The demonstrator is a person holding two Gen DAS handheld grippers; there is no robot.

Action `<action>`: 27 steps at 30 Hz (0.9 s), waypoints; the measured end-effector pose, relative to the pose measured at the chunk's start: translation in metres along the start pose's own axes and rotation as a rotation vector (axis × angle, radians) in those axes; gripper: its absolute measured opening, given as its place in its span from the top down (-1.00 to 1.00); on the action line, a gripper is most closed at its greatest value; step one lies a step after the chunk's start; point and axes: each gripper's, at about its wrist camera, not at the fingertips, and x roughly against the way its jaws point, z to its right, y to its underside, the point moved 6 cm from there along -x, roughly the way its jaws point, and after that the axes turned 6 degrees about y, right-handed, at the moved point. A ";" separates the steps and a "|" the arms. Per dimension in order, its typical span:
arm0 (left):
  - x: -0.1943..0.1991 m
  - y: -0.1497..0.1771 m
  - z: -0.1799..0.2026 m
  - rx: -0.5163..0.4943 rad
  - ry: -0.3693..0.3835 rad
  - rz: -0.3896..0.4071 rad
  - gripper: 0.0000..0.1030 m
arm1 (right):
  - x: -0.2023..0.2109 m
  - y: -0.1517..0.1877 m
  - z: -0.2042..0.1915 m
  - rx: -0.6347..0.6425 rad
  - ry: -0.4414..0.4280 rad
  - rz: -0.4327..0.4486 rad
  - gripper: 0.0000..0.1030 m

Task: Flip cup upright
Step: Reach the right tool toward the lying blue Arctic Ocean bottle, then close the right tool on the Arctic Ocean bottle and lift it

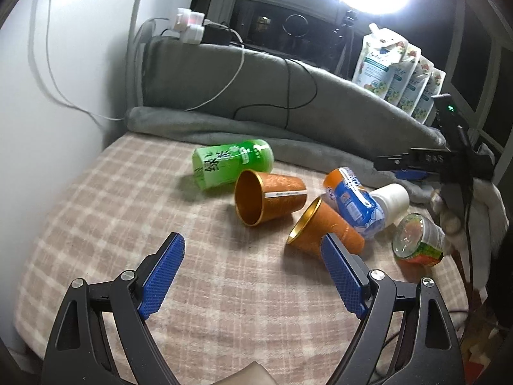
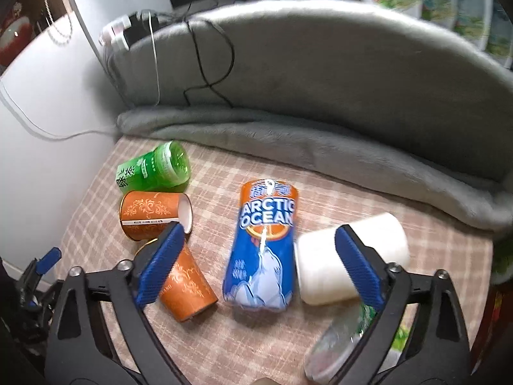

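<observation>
Both hand-held grippers, left and right, are hovering wide open, empty, over two orange paper cups lying sideways on the plaid blanket.

Cup A: orange paper cup with gold-lined interior and ornamental print, on its side, mouth toward the left-wrist camera.
Cup A position: touching the green tea bottle, on its near side.
Cup B: matching orange gold-rimmed paper cup, on its side.
Cup B position: further from that bottle, beyond Cup A.
</observation>
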 end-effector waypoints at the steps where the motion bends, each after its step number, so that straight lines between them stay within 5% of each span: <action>1: 0.001 0.000 -0.002 0.005 -0.002 0.002 -0.69 | -0.008 -0.003 -0.001 0.010 -0.003 -0.028 -0.79; 10: 0.008 -0.004 -0.016 0.018 -0.013 0.021 -0.69 | -0.065 -0.006 -0.018 0.118 0.042 -0.203 -0.56; 19: 0.011 -0.007 -0.022 0.027 -0.017 0.036 -0.69 | -0.094 -0.003 -0.018 0.165 0.099 -0.276 -0.55; 27: 0.013 -0.007 -0.023 0.025 -0.020 0.044 -0.68 | -0.106 -0.002 -0.018 0.193 0.145 -0.302 -0.30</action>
